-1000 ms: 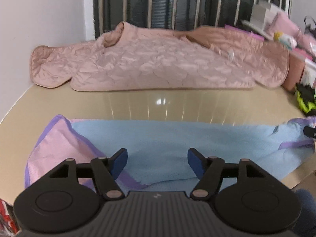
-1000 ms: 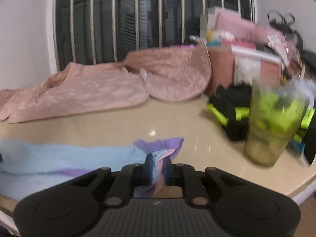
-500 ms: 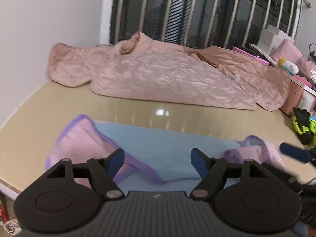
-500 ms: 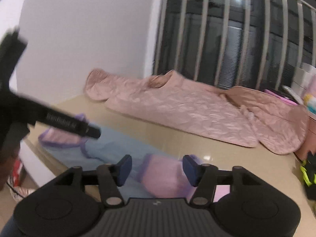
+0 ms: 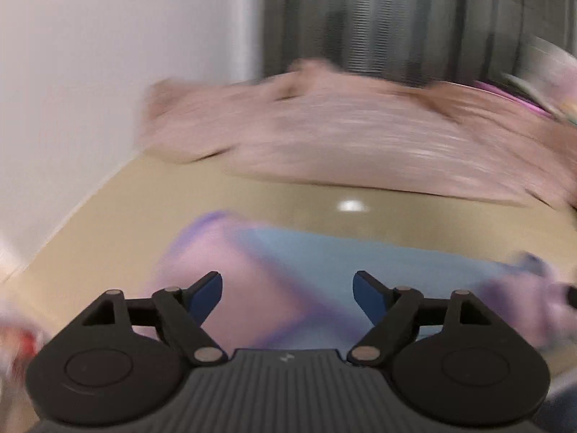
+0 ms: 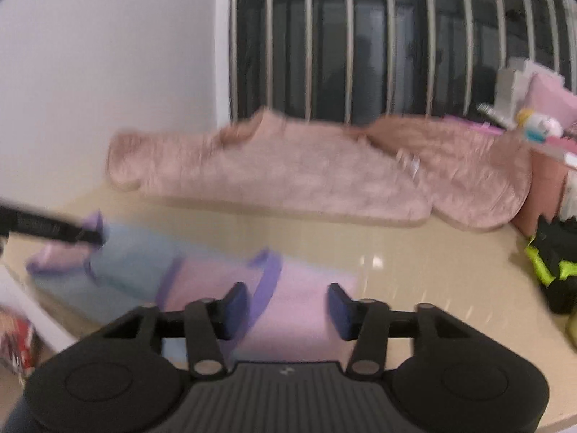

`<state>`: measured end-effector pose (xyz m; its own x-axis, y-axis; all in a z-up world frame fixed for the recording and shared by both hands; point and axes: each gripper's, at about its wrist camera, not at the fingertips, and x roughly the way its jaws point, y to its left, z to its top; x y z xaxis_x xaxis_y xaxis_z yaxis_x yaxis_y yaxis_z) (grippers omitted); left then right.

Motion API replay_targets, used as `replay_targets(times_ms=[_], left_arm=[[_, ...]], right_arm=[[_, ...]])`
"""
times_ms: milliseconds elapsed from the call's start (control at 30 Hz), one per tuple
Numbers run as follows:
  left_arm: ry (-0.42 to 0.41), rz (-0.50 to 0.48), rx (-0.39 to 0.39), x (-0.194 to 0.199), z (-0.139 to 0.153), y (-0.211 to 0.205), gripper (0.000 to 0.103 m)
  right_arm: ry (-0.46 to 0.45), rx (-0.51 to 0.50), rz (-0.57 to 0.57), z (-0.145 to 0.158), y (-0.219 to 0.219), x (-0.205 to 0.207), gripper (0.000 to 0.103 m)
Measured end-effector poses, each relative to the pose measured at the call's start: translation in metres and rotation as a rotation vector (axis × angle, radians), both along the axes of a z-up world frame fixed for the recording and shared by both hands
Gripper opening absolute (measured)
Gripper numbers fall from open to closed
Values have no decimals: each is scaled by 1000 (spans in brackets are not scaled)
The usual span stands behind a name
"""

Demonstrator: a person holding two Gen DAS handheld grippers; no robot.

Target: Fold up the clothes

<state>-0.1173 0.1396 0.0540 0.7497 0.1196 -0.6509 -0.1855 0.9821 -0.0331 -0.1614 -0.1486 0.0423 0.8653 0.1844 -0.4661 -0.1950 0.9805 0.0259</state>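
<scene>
The blue and pink shirt (image 6: 151, 267) lies low in the frame on the counter (image 6: 414, 270), one pink end already folded over. Both claws have just been opening: the left claw (image 5: 287, 288) and the right claw (image 6: 288, 305) gape above the cloth, pinching nothing. A fold seems just released; next probably comes a fresh grip on an edge.

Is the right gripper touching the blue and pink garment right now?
Cannot tell. In the right wrist view the right gripper stands open over the garment with nothing pinched, but blur hides whether the fingertips rest on the cloth.
</scene>
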Motion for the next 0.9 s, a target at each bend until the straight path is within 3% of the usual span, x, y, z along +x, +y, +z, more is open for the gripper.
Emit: replay_targets(times_ms=[100,133,233,400,433,567,633,667,733,767,800,900], left_arm=[[46,163,-44,-7,-7,46,81],[56,189,-20,-9,-9,51,81],[74,226,30,-17,-13,58,81],[67,220,-3,-18,-16,58,78],[68,210,-7,-17,-17,59,70],[57,195,4,-14,-22,60,57],[39,198,-11,-15,-21,62,36],[31,197,-14,-15,-21,63,30],[9,204,-29,-17,-23,66,22],[-9,206,-61,-19,-24,69,20],[-25,208,-91,-20,-25,72,14],[-47,217,-114,-20,-26,72,4]], right_arm=[[1,52,-9,14,-12,16,66],[12,63,27,20,-10,26,66],[98,8,266,35,27,71,65],[202,-67,542,32,112,131,53],[227,-81,580,28,131,143,53],[319,-91,688,17,192,185,49],[349,-120,721,12,220,201,49],[351,-140,734,10,231,204,49],[370,-178,741,3,245,208,34],[380,-198,736,-1,250,208,15],[387,-214,729,-4,255,209,9],[387,-183,700,-5,248,209,4]])
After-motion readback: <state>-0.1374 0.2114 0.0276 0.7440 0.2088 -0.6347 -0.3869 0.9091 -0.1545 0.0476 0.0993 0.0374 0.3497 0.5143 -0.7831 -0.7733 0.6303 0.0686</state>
